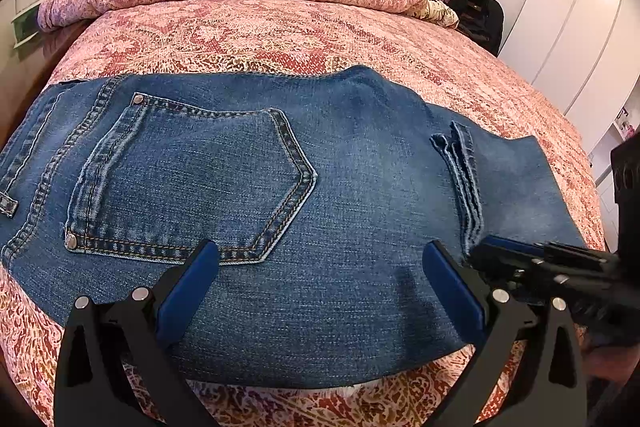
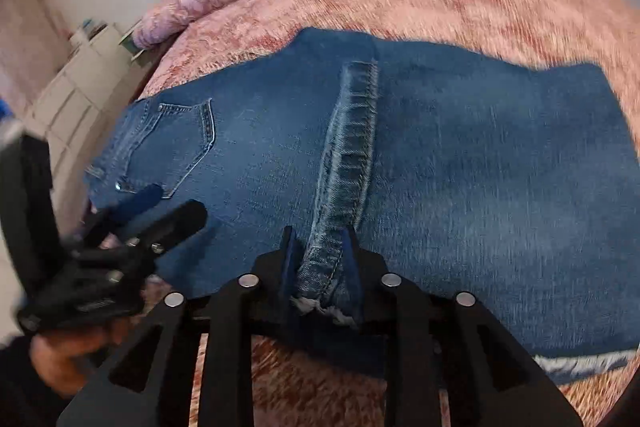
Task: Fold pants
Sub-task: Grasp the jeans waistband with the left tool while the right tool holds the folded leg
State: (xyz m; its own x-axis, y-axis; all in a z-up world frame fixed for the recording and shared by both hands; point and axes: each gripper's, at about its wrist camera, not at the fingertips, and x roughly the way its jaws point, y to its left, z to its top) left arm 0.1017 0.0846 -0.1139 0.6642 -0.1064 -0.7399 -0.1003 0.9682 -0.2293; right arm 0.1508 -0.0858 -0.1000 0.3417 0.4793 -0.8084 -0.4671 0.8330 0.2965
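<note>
From your left wrist view, the folded blue jeans [image 1: 280, 187] lie across the middle of the frame on the pink patterned bedspread [image 1: 280, 27]. Your left gripper [image 1: 320, 255] stands released, jaws wide apart over the denim, beside the back pocket [image 1: 192, 179]. Your right gripper [image 1: 504, 251] enters at the lower right, by the hem strip [image 1: 466, 183].

From your right wrist view, blurred, the jeans fill the centre. Your right gripper [image 2: 320, 247] has the hem strip [image 2: 344, 163] between its narrow jaws; whether the pads press on it, you cannot tell. Your left gripper [image 2: 168, 203] sits lower left, open.
</note>
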